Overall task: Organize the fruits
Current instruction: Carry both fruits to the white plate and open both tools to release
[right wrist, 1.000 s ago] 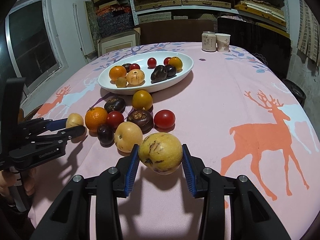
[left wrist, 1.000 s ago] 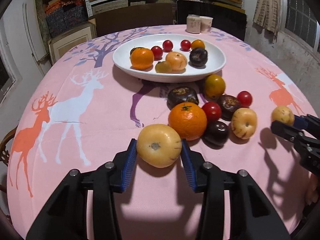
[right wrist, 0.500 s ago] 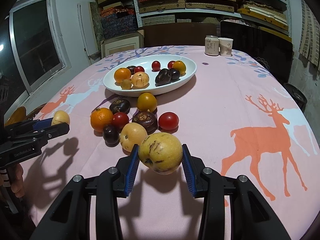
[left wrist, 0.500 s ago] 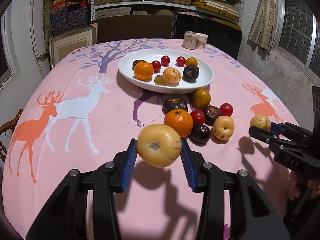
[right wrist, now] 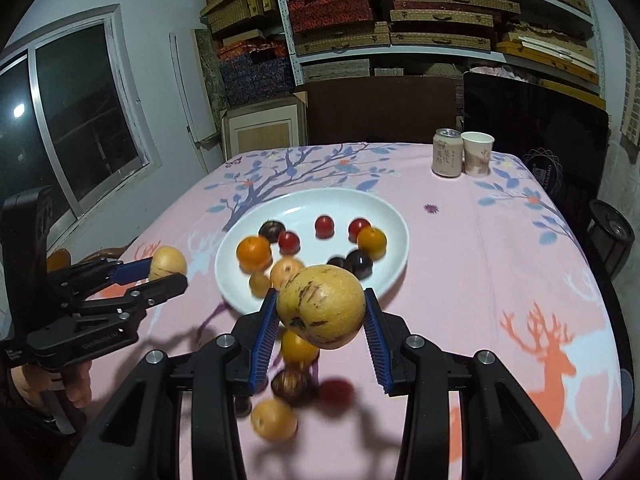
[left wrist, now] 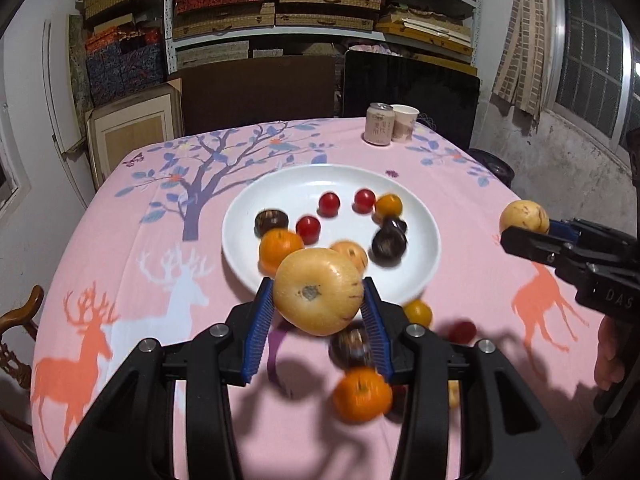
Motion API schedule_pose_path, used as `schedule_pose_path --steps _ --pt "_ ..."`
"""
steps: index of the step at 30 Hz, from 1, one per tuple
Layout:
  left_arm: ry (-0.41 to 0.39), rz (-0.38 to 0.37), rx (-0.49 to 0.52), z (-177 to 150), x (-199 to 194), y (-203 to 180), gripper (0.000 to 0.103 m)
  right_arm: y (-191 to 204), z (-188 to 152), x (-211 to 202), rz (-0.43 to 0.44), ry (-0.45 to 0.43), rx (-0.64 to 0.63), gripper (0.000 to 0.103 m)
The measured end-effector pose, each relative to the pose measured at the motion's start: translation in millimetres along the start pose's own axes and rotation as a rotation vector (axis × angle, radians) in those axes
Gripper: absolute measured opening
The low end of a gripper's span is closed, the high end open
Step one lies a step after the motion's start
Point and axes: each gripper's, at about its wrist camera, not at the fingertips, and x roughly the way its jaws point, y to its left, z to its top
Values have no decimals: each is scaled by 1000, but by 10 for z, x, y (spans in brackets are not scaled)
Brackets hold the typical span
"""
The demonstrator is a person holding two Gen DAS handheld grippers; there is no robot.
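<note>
- Pink cloth [left wrist: 460,200] with deer and a purple tree covers the whole table, and a white plate [left wrist: 424,264] sits about mid-table.
- The left gripper [left wrist: 318,312] is clamped on a pale yellow melon [left wrist: 318,292], blue pads tight on both sides. It's held up in the air right at the plate's near rim.
- The right gripper [right wrist: 320,316] is doing the same with a speckled fruit [right wrist: 322,306], yellowish with dark streaks, squeezed between its pads and off the cloth, also at the near rim.
- From the right camera you can see the left gripper off to the left side with its melon poking out the front, and a hand [right wrist: 76,380] on the handle below.
- On the plate: an orange [left wrist: 280,248], three red tomatoes [left wrist: 329,204], a couple of dark purple fruits [left wrist: 389,243], a small yellow-orange one at the back, and a pale one partly hidden behind the melon.
- Still on the cloth below the grippers: another orange [left wrist: 362,394], a dark fruit, a yellow one, a red one. All kinda blurry, so I can't tell much more.
- A can [right wrist: 447,153] and a paper cup [right wrist: 477,154] stand touching at the far edge.
- Shelves of flat boxes [right wrist: 400,12] line the back wall.
</note>
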Motion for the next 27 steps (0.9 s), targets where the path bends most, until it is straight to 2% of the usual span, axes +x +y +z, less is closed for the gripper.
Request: schedule_pose_path --steps 8,15,17,19,21,23,27 --pt "65 -2 -22 503 885 152 43 -185 440 838 54 73 46 42" --pt "141 -19 -55 710 1491 282 43 -289 519 1439 129 152 77 42" --pt "158 -23 -77 729 1575 319 43 -314 516 1498 133 150 89 48" --pt "164 -38 -103 731 1606 346 49 -338 517 1470 136 128 105 51" --pt "134 -22 -114 721 1532 356 70 -343 521 1408 128 109 110 55" --pt "104 -3 -113 700 1399 346 76 -350 529 1332 116 100 110 55" --pt "62 -17 -126 515 1004 335 85 -287 440 1044 97 88 93 55"
